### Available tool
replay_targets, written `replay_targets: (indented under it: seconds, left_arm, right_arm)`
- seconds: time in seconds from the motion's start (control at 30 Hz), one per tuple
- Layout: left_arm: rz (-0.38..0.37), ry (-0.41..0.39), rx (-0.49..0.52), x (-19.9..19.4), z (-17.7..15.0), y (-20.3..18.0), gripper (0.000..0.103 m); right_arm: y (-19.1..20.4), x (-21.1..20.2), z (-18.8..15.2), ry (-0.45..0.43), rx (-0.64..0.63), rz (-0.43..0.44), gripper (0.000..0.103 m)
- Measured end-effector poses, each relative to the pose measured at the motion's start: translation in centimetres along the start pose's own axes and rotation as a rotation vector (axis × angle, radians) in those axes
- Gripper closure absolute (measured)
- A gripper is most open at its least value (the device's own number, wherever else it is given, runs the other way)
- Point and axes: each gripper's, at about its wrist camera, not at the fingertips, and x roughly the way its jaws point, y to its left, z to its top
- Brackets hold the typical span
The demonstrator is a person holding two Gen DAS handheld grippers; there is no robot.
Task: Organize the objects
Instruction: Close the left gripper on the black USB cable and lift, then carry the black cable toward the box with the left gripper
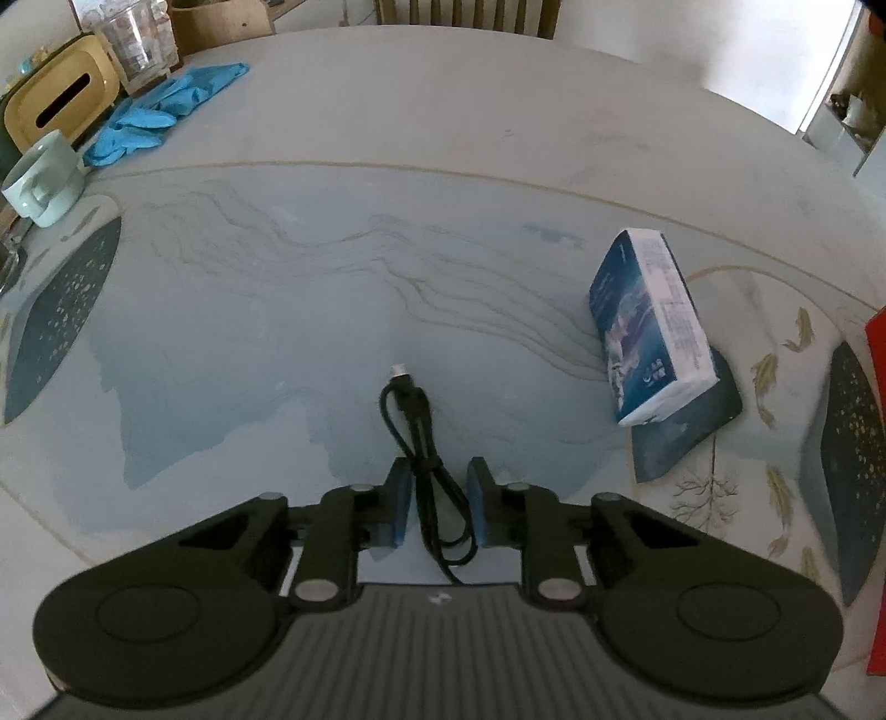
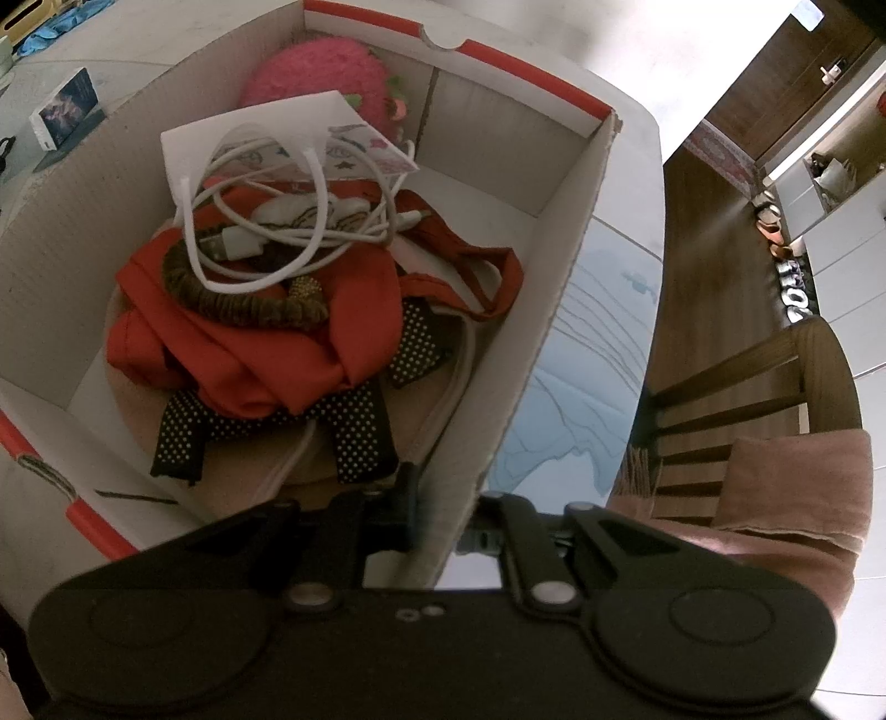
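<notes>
Between the narrowed left tool (image 1: 440,507) pads lies a black cable (image 1: 426,465).

A round counter (image 1: 443,111) with a pale blue, marbled surface and painted gold fish is carrying everything. A bundled black cable (image 1: 421,443) is lying near its front. To the right, a blue-and-white carton (image 1: 648,321) is leaning on a dark blue slab (image 1: 698,426). Blue rubber gloves (image 1: 160,111), a mint ceramic mug (image 1: 44,180), a clear glass jar (image 1: 138,44) and a yellow tissue box (image 1: 61,99) are sitting at the far left. A red-trimmed white cardboard box (image 2: 554,310) is standing near the counter's edge.
</notes>
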Motion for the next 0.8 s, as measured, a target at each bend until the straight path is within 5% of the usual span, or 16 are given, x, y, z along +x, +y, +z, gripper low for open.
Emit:
replay_targets:
  seconds: [0.4, 0.8]
  left_arm:
    - [-0.089, -0.08, -0.002, -3.2, -1.5, -0.8, 0.094]
    - [-0.259, -0.281, 0.166, -13.6, -2.7, -5.5, 0.094]
  right_arm:
    - [0.0, 0.1, 0.0, 0.0, 0.0, -0.001, 0.094]
    - [-0.1, 0.2, -0.2, -0.002, -0.001, 0.0, 0.093]
